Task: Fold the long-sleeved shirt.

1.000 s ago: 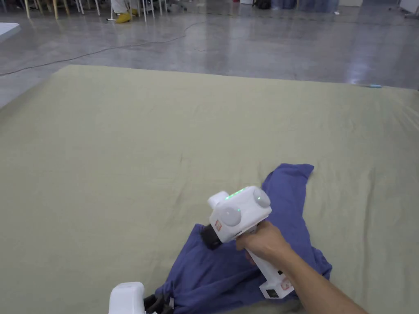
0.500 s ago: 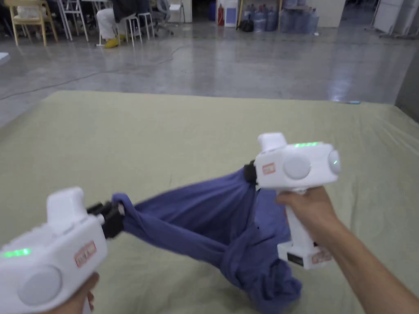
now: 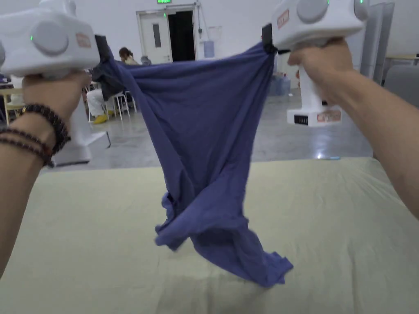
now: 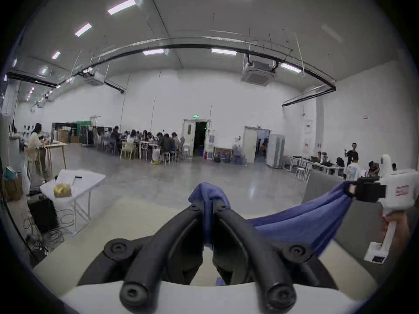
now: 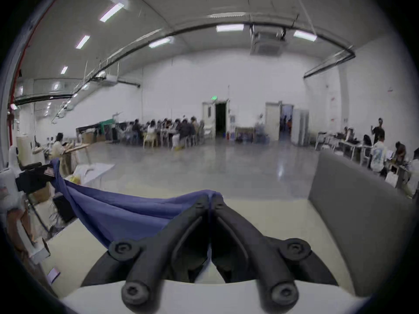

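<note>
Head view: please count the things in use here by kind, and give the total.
Blue long-sleeved cloth shirt: 1
White hand-held gripper, left and right: 2
Pale green cloth-covered table: 1
Total: 4

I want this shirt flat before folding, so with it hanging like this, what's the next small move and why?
Probably spread the left gripper and right gripper wider apart. Both are shut on the blue long-sleeved shirt, which sags between them, bunched and twisted, its lowest part near the pale green cloth-covered table.
</note>
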The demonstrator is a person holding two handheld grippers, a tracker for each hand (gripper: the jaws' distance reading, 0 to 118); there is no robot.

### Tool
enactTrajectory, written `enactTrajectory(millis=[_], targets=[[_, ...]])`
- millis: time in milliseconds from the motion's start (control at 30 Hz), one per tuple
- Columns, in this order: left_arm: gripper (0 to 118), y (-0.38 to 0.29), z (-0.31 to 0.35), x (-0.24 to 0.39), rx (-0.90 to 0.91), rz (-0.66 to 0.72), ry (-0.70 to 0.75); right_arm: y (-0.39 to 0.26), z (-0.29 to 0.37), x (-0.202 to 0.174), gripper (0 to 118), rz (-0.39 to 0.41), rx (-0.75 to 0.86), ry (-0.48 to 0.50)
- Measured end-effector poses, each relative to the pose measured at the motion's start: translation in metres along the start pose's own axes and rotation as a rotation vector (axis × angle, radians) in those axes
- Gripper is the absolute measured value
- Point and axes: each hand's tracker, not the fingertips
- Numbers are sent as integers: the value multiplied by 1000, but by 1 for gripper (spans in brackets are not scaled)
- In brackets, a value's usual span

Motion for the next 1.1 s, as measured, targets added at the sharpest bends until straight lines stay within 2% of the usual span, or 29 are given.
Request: enactTrajectory(millis=[133, 300, 433, 567, 700, 800, 900, 1000, 1033, 1100], targets=[[3, 48, -12, 23, 46, 37, 22, 53, 8, 1, 2, 27, 109, -75], [3, 58, -8, 41, 82, 35, -28, 72, 14, 14, 2, -1, 110, -82], [3, 3, -13, 44, 13, -20, -42, 17, 3, 26, 2, -22, 49, -67], [3, -84, -18, 35, -99, 46, -69, -74, -14, 34, 2, -98, -57, -18], [3, -154, -17, 16, -169, 68, -100, -150, -6, 37, 2, -112, -113, 6], [3, -188, 16, 4, -164, 60, -126, -181, 24, 42, 2, -140, -105, 39], [3, -219, 81, 0, -118, 53, -158, -210, 84, 44, 2, -170, -93, 95], [3, -257, 159, -3, -91, 23, -156, -255, 157, 43, 2, -161, -137, 143], [3, -273, 186, -2, -89, 3, -100, -273, 182, 39, 2, -139, -173, 158], [3, -309, 236, -6, -110, -32, -120, -313, 226, 35, 2, -144, -236, 175]])
